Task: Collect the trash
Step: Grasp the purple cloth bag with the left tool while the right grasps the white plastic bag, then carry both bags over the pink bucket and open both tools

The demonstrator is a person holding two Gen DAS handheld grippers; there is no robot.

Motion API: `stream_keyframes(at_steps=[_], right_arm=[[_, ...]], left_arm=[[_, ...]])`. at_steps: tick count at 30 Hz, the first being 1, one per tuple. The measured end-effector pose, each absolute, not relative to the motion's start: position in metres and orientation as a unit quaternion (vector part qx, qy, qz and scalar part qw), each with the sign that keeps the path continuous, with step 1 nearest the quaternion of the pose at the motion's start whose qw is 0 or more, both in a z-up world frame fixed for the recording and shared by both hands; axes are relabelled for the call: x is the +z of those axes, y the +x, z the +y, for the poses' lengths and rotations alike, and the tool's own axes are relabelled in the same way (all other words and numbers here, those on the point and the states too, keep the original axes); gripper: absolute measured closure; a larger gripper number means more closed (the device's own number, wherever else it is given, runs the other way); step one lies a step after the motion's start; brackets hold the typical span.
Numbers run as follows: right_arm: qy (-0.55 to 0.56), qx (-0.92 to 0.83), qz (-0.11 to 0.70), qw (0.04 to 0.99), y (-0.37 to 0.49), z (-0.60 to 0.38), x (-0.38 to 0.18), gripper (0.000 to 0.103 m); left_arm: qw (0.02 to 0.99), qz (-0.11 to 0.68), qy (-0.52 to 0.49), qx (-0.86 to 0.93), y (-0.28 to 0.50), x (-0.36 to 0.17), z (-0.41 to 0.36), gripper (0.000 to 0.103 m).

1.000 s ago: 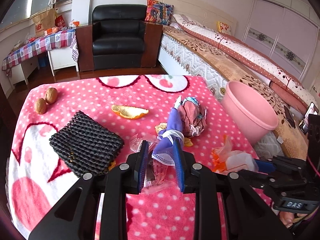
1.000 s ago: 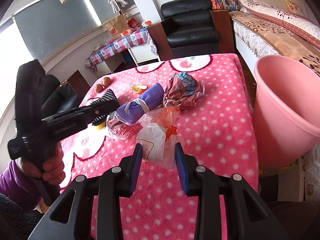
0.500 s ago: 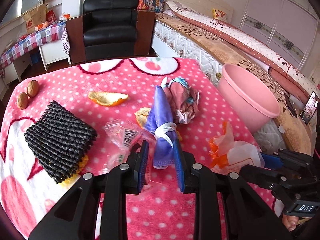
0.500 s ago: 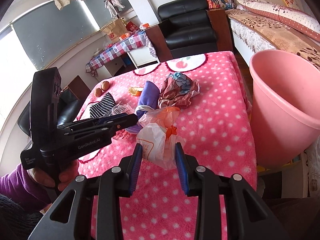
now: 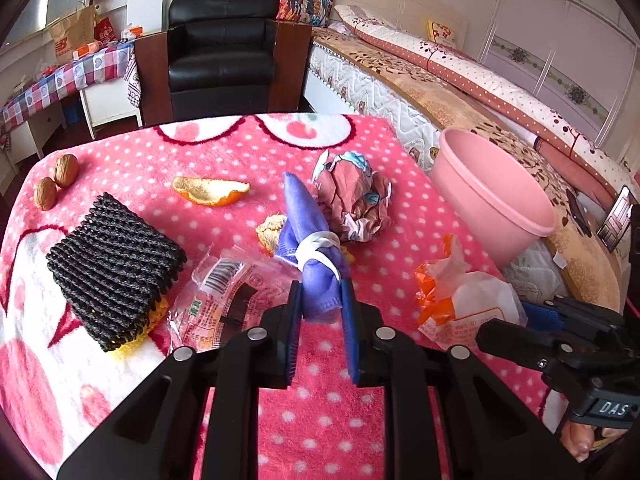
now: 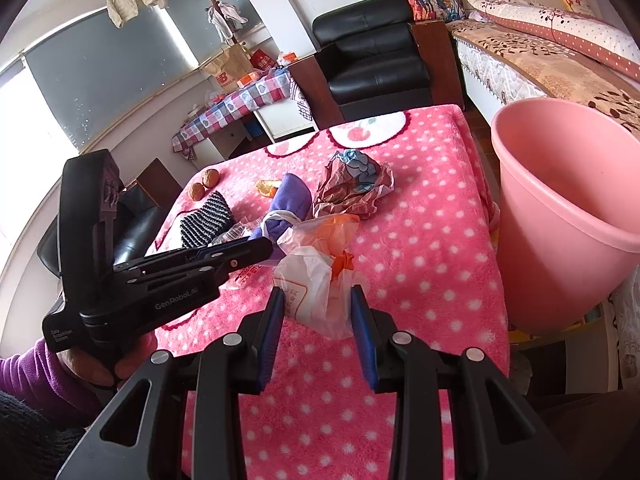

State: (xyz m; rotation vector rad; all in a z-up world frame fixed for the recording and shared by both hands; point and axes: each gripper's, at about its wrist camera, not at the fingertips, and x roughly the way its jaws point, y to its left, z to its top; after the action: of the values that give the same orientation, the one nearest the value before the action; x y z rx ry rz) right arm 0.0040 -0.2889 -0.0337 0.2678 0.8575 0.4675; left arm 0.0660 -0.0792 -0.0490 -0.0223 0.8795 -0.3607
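A rolled purple face mask [image 5: 308, 224] tied with its white strap lies on the pink dotted blanket [image 5: 328, 420]. Its near end sits between the blue pads of my left gripper [image 5: 321, 285], whose jaws are closing and touch it on both sides. My right gripper [image 6: 318, 291] is shut on a white and orange plastic bag [image 6: 316, 280], seen at the right in the left wrist view as the same bag [image 5: 460, 304]. The pink bin [image 6: 552, 264] stands off the blanket's right edge, open and upright.
A crumpled printed wrapper [image 5: 352, 200], orange peel [image 5: 210, 192], a clear barcode wrapper [image 5: 224, 292], black foam netting [image 5: 112, 264] and two walnuts [image 5: 56, 180] lie on the blanket. A bed [image 5: 460, 92] runs behind the bin; a black armchair [image 5: 222, 56] stands beyond.
My left gripper came forward and down over the mask's near end and its jaws narrowed around it. The right gripper kept its hold on the bag and stayed put.
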Motion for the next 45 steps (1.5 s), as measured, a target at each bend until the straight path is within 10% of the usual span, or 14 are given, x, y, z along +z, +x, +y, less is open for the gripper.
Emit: stream_keyframes(at_steps=[45], right_arm=[[0.162,0.009,0.286,0.944,0.035,-0.460,0.013,0.068]], left_arm=[[0.897,0.327,0.037,-0.294,0.089,0.012,-0.251,0.085]])
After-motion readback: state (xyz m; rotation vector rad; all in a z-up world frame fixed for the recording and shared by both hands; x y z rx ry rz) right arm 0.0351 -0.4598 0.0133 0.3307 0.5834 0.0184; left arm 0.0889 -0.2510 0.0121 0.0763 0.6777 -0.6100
